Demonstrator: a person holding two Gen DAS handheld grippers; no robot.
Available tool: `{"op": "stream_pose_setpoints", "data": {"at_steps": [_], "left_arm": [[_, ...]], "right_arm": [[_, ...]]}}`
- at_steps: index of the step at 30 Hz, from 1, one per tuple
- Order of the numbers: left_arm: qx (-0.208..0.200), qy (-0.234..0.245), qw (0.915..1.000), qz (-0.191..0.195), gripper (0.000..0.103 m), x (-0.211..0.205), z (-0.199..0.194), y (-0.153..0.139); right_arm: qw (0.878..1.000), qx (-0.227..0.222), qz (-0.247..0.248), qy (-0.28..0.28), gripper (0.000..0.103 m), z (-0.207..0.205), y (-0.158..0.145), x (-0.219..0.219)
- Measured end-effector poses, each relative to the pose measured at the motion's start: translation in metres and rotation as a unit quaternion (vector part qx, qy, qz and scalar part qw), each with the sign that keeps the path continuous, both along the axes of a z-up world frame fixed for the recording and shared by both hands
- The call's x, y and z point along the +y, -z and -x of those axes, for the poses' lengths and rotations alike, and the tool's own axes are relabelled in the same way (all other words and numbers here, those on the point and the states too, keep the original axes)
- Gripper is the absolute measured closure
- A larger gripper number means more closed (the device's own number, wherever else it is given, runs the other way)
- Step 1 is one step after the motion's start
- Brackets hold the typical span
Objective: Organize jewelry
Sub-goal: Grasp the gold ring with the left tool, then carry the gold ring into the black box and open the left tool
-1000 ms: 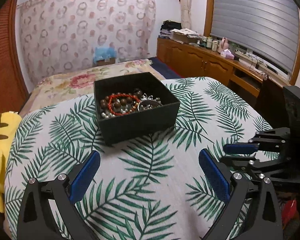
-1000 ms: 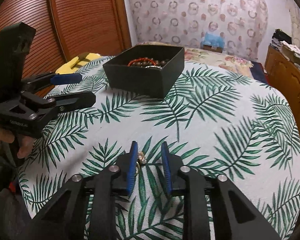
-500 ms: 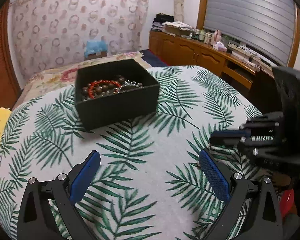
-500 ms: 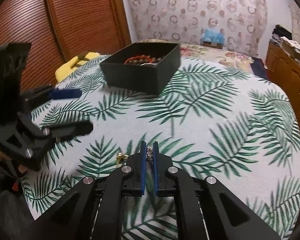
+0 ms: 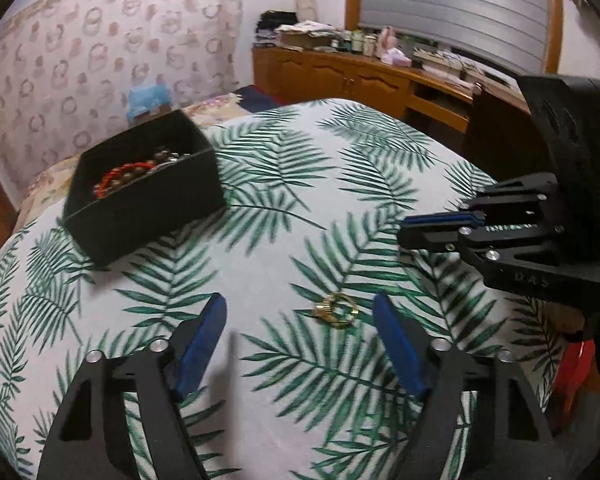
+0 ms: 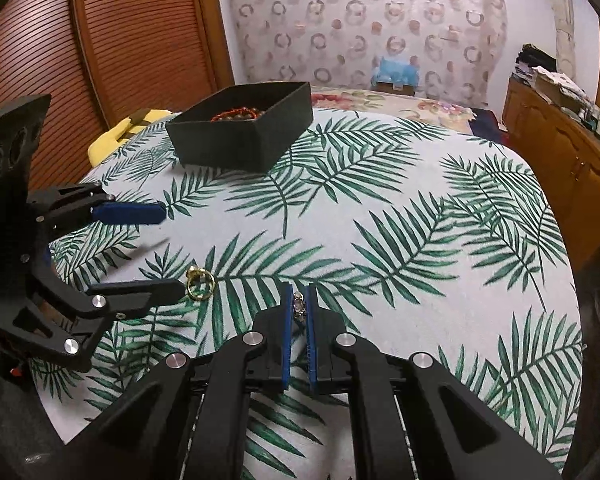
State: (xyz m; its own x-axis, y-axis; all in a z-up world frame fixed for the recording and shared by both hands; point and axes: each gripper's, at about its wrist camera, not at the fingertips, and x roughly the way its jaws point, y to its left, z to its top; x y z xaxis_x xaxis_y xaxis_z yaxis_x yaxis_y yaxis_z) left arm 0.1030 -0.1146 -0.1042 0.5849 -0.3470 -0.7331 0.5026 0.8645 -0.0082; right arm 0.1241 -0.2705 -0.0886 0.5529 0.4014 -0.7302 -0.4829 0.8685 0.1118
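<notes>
A gold ring [image 5: 337,310] lies on the leaf-print cloth, between and just ahead of the open fingers of my left gripper [image 5: 300,316]. It also shows in the right wrist view [image 6: 199,283], beside the left gripper's lower finger. My right gripper [image 6: 299,304] is shut on a small silver ring [image 6: 298,305], held slightly above the cloth; it also shows in the left wrist view [image 5: 440,226]. A black open box [image 5: 144,196] with a red bead bracelet [image 5: 126,170] and other bead strands stands at the far left; in the right wrist view the box [image 6: 244,128] is far ahead.
The round table [image 6: 420,220] carries a white cloth with green leaves. A yellow plush [image 6: 116,136] lies past its left edge. A wooden cabinet [image 5: 360,80] with clutter runs along the right wall. A bed [image 6: 380,100] lies behind the table.
My left gripper has swung right and down over the gold ring. My right gripper closed on the silver ring and lifted it slightly.
</notes>
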Motion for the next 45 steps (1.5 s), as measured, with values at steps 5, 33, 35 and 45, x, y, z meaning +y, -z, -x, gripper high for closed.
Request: {"op": "stream_pose_setpoints", "data": {"at_steps": [5, 33, 35, 45], "left_arm": [[0.008, 0.017, 0.9998, -0.005, 0.059, -0.011, 0.001, 0.004], [-0.025, -0.038, 0.9987, 0.025, 0.080, 0.032, -0.012, -0.023], [-0.030, -0.045, 0.9982, 0.027, 0.080, 0.038, -0.015, -0.028], [-0.053, -0.073, 0.9953, 0.034, 0.080, 0.069, -0.038, -0.047]], "right_arm": [[1.000, -0.003, -0.001, 0.002, 0.096, 0.001, -0.002, -0.002], [0.999, -0.041, 0.014, -0.023, 0.096, -0.006, -0.030, 0.028], [0.998, -0.045, 0.016, -0.027, 0.096, -0.010, -0.034, 0.034], [0.996, -0.068, 0.019, -0.047, 0.096, -0.039, -0.057, 0.063]]}}
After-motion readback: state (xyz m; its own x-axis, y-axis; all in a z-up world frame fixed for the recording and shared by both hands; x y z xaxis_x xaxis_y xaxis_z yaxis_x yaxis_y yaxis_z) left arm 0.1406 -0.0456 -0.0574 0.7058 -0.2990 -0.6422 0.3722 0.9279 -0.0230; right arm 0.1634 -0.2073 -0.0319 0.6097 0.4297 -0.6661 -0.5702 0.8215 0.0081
